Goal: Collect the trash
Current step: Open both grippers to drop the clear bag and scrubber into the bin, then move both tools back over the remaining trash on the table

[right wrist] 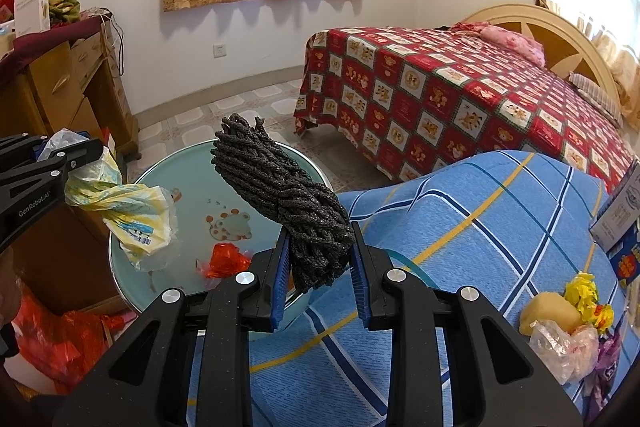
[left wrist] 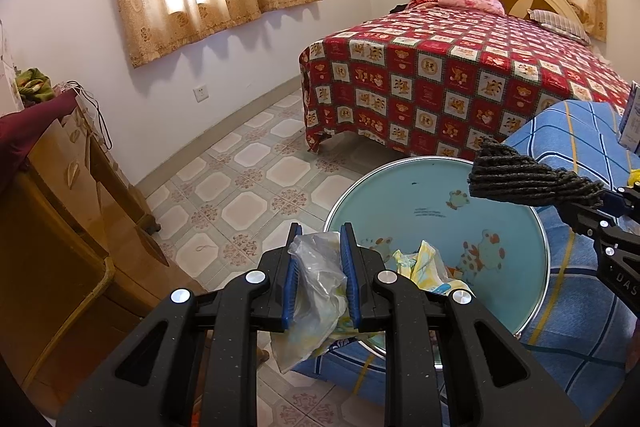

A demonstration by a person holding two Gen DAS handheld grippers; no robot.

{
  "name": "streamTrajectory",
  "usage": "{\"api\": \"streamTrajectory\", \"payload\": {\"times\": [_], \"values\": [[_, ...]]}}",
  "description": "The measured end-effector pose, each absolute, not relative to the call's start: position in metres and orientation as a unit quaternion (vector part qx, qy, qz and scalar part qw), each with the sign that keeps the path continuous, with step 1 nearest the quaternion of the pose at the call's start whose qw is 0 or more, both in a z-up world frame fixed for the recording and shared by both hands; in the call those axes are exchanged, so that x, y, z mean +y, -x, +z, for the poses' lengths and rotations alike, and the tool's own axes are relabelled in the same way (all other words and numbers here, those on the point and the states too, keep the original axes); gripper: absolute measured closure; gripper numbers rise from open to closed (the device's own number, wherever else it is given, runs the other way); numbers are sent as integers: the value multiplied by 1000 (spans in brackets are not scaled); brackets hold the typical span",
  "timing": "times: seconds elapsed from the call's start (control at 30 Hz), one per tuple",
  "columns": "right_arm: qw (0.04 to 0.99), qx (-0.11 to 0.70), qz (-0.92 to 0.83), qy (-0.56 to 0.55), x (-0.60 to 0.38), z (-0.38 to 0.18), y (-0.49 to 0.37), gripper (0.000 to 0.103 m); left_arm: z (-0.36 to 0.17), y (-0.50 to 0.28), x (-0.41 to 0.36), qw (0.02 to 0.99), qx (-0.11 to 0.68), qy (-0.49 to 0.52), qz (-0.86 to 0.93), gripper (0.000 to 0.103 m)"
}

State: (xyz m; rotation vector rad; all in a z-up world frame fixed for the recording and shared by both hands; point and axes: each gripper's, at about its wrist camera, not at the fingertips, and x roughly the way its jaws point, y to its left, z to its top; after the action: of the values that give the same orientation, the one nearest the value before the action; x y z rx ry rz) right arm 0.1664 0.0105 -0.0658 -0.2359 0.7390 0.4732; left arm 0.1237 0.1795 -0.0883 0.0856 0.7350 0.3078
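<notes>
Far left of the left hand-held gripper (left wrist: 318, 275) stands a wooden dresser (left wrist: 68, 227), cloth piled on top. The left hand-held gripper itself is pinching a crumpled plastic bag (left wrist: 316, 287), clear with yellow print, held above the edge of the round glass desk (left wrist: 420, 195) with its cartoon frogs. Just right of it a second yellow wrapper (left wrist: 424, 263) lies on the glass; in the right wrist view a red wrapper (right wrist: 226, 261) sits there too. "GenRobot.AI" reads along the left tool's side. Further right, the right hand-held gripper (right wrist: 320, 267) is clamped on a bundle of dark grey rope (right wrist: 288, 195), lifted over the desk's rim. To its right, a blue plaid cover (right wrist: 460, 227) carries a yellow sponge (right wrist: 554, 313), clear plastic scraps (right wrist: 564, 351) and a blue box (right wrist: 620, 223). Behind everything, the red patchwork bed (right wrist: 440, 87).
</notes>
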Motion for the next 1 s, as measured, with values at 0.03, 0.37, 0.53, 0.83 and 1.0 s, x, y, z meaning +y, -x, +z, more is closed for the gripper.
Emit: {"api": "streamTrajectory", "payload": {"times": [0.03, 0.37, 0.53, 0.83, 1.0], "values": [[898, 357, 229, 114, 12, -67, -166, 75, -89, -124, 176, 921, 358, -42, 149, 83], [901, 345, 241, 104, 14, -66, -165, 48, -88, -126, 161, 923, 358, -41, 134, 50], [907, 339, 232, 93, 9, -64, -163, 31, -88, -125, 163, 924, 355, -36, 139, 37], [910, 336, 225, 92, 2, -64, -160, 23, -90, -125, 172, 922, 358, -34, 141, 23], [912, 332, 222, 91, 0, -64, -157, 18, -92, -125, 174, 921, 361, -34, 144, 14]]}}
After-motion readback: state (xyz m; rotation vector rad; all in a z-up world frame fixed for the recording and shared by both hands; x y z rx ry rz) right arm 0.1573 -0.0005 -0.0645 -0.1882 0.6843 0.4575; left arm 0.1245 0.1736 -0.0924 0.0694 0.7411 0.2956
